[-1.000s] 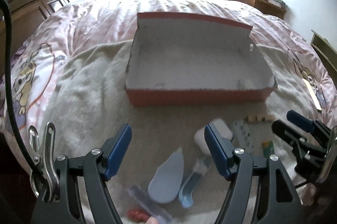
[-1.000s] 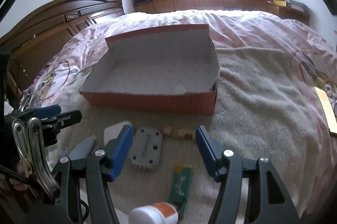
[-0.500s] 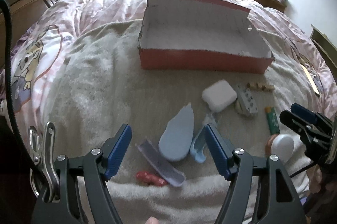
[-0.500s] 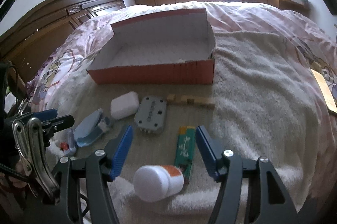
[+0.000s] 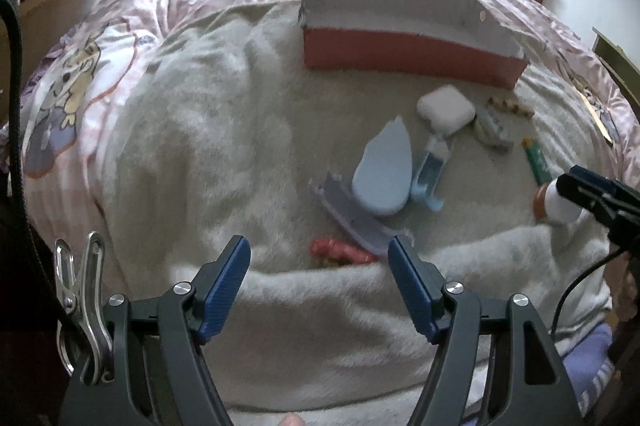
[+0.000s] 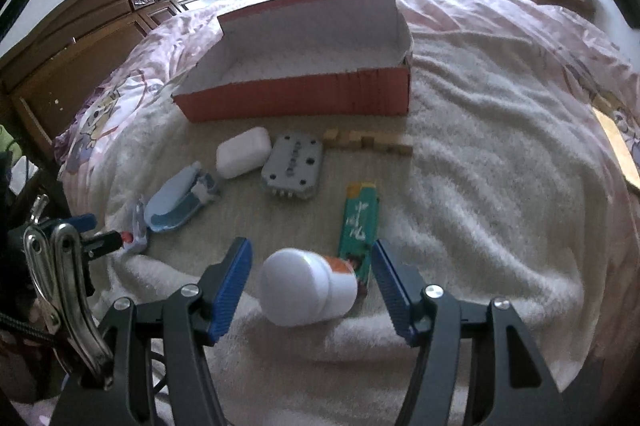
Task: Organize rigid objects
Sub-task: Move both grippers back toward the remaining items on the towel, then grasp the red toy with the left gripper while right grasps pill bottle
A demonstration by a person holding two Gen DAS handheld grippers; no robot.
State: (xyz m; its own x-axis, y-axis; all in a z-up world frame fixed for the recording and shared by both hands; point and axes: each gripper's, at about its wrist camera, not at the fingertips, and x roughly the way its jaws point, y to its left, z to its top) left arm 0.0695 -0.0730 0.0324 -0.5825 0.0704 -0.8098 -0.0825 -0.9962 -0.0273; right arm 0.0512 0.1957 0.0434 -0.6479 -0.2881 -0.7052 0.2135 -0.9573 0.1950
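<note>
1. While blur softens the red item (image 5: 342,252) ahead of the wide, empty left gripper (image 5: 320,278), its kind stays unclear.
2. Right gripper (image 6: 312,280) stands apart, straddling a white bottle (image 6: 306,286) without touching.
3. Beyond, green packet (image 6: 358,222), grey block (image 6: 294,166), white case (image 6: 244,152), then the red box (image 6: 304,98) on the blanket (image 6: 480,186).

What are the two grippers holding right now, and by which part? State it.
Nothing is held. The left gripper is open over the red item, not touching it. The right gripper is open, the white bottle lying loose between its jaws.
</note>
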